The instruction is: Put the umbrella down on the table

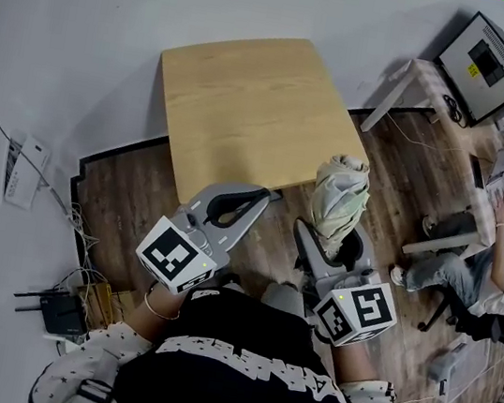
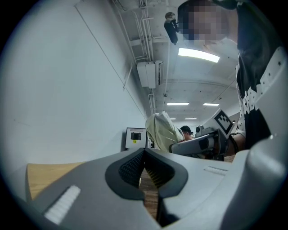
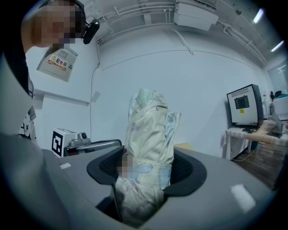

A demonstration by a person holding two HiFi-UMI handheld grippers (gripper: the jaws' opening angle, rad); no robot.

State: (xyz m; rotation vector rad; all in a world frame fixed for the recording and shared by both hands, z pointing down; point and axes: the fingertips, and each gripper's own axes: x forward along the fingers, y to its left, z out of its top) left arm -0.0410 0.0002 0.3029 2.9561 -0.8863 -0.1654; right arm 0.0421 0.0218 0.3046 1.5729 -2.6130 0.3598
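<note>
Folded umbrella gripped and upright, not yet laid on the surface

The right tongs (image 3: 146,175) were closed around the lower part of the pale, strapped-up umbrella (image 3: 148,130), which stood upright out of them with its bunched top uppermost. In the head view it hung in the air by the near right corner of the wooden surface (image 1: 249,100), touching nothing but the tongs. The left tongs (image 2: 144,173) were closed tip to tip with nothing between them, and sat just beside the right pair near the surface's front edge. Judging by this, the grip was done. What remained was to carry the umbrella over the bare top, lower it flat and let go
</note>
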